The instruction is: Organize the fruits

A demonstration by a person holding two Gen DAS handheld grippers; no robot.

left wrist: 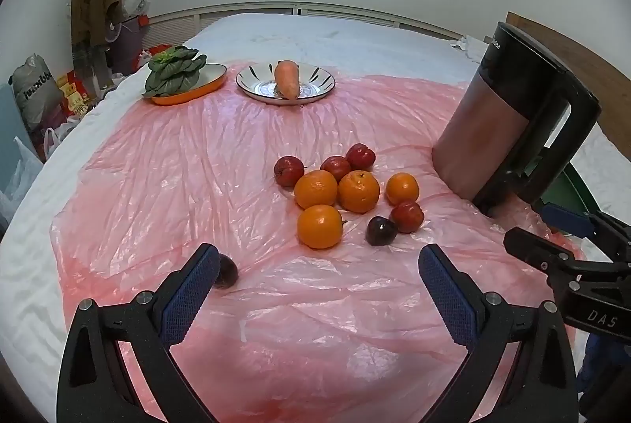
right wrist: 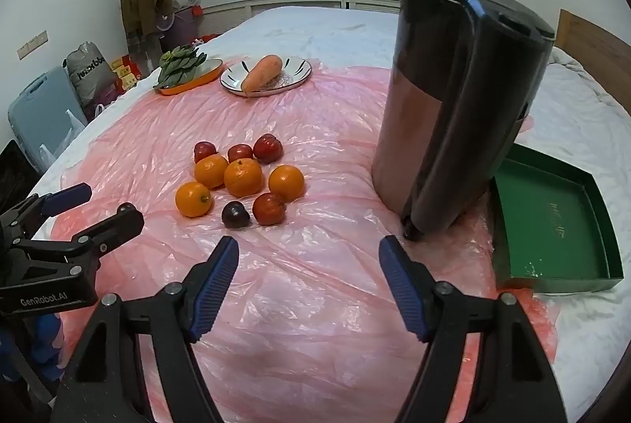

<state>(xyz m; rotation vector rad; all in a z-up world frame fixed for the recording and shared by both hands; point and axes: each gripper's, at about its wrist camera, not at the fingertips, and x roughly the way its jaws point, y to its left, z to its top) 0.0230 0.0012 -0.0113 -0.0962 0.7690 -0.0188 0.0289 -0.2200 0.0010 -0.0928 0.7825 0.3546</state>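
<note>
Several oranges point(left wrist: 319, 226) point(right wrist: 243, 177) and small red fruits point(left wrist: 407, 217) point(right wrist: 269, 209) lie in a cluster on a pink plastic sheet point(left wrist: 221, 155) point(right wrist: 315, 265). A dark plum point(left wrist: 381, 230) point(right wrist: 235, 214) sits at the cluster's near edge. Another dark fruit point(left wrist: 228, 271) lies apart, just behind my left gripper's left finger. My left gripper point(left wrist: 319, 279) is open and empty, short of the cluster. My right gripper point(right wrist: 308, 271) is open and empty, nearer than the fruit. Each gripper shows in the other's view: the right one point(left wrist: 552, 237), the left one point(right wrist: 90, 210).
A tall dark jug point(left wrist: 508, 131) point(right wrist: 453, 115) stands right of the fruit. A green tray point(right wrist: 552, 226) lies beyond it at the right. At the back, a white plate point(left wrist: 315, 88) point(right wrist: 295, 76) holds a carrot and an orange dish point(left wrist: 189, 95) point(right wrist: 185, 88) holds greens.
</note>
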